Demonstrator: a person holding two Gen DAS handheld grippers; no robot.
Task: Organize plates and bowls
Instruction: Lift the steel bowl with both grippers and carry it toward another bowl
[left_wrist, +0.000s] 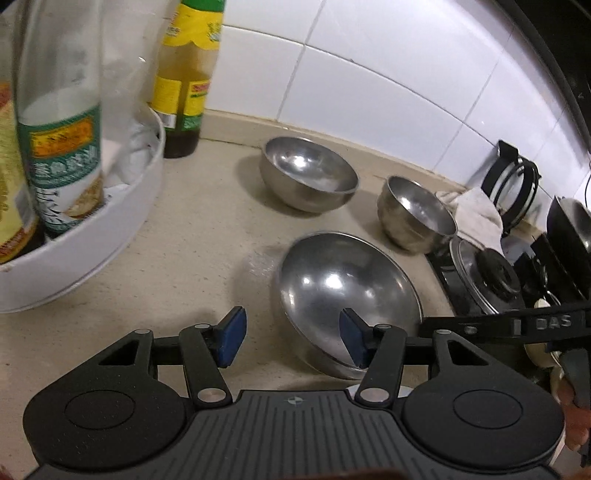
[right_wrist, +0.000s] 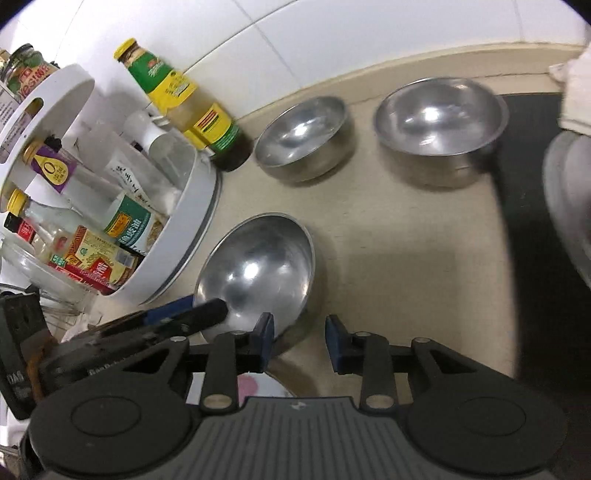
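Observation:
Three steel bowls stand on the beige counter. The largest bowl (left_wrist: 343, 280) (right_wrist: 258, 269) is nearest and tilted. My left gripper (left_wrist: 293, 341) is open astride its near rim, with the right pad inside the bowl and the left pad over the counter, clear of the wall. My right gripper (right_wrist: 299, 343) is open at the bowl's opposite edge, its left pad in front of the rim and its right pad over bare counter. A medium bowl (left_wrist: 308, 173) (right_wrist: 303, 136) and a smaller bowl (left_wrist: 415, 210) (right_wrist: 439, 122) sit upright by the wall.
A white round rack (left_wrist: 92, 266) (right_wrist: 192, 206) full of bottles stands on the left. A yellow-labelled sauce bottle (left_wrist: 184, 92) stands beside it. A stove with a pot lid (left_wrist: 487, 273) and a cloth (left_wrist: 476, 210) borders the right. A white plate (right_wrist: 258, 384) lies under my right gripper.

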